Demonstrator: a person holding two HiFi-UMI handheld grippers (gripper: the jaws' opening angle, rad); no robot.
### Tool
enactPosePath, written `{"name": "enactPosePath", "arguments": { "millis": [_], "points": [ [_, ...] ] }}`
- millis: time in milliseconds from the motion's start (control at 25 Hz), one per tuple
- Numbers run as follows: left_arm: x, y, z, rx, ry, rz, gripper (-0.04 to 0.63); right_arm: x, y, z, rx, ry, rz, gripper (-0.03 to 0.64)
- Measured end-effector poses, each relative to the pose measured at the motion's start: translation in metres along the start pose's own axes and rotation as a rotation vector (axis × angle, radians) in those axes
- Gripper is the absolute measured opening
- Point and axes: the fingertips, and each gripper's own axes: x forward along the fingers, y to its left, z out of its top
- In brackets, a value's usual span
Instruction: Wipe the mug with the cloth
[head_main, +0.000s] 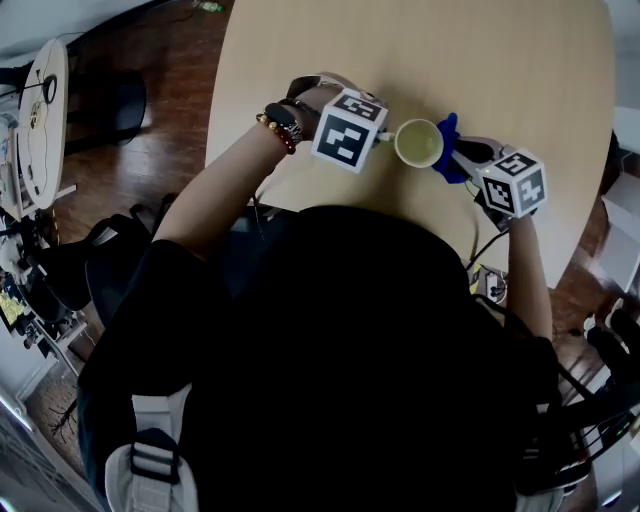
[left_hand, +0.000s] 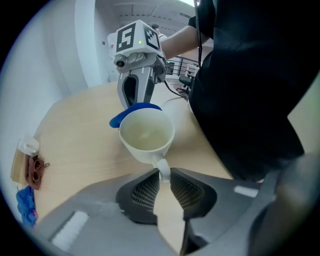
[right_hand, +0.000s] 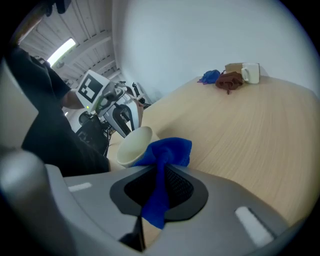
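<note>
A cream mug is held over the light wooden table near its front edge. My left gripper is shut on the mug's handle, and the mug tilts its mouth toward the camera. My right gripper is shut on a blue cloth, whose bunched end rests against the mug's rim and outer side. In the head view the cloth sits on the mug's right, between it and my right gripper. The mug's inside looks empty.
At the table's far end lie a second white mug, a brown bundle and another blue cloth. The person's dark torso fills the near side. Chairs and cables stand on the wooden floor to the left.
</note>
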Motion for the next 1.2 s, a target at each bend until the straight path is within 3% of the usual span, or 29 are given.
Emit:
{"name": "enactPosePath", "arguments": {
  "millis": [280, 520, 720, 1000, 1200],
  "points": [
    [-0.002, 0.016, -0.001, 0.002, -0.003, 0.077, 0.071, 0.022, -0.016, -0.021, -0.049, 0.161, 0.006, 0.048],
    [-0.008, 0.028, -0.002, -0.015, -0.06, 0.189, 0.061, -0.007, -0.018, 0.008, 0.011, 0.039, 0.123, 0.048],
    [-0.013, 0.032, -0.001, -0.136, -0.175, 0.278, 0.059, -0.03, -0.022, 0.053, 0.024, -0.048, 0.222, 0.048],
    [-0.01, 0.046, 0.002, -0.275, -0.26, 0.405, 0.062, -0.002, -0.013, 0.055, -0.037, 0.102, 0.36, 0.048],
    [-0.01, 0.052, -0.001, -0.317, -0.275, 0.438, 0.067, 0.012, -0.02, 0.046, -0.004, 0.118, 0.366, 0.048]
  ]
}}
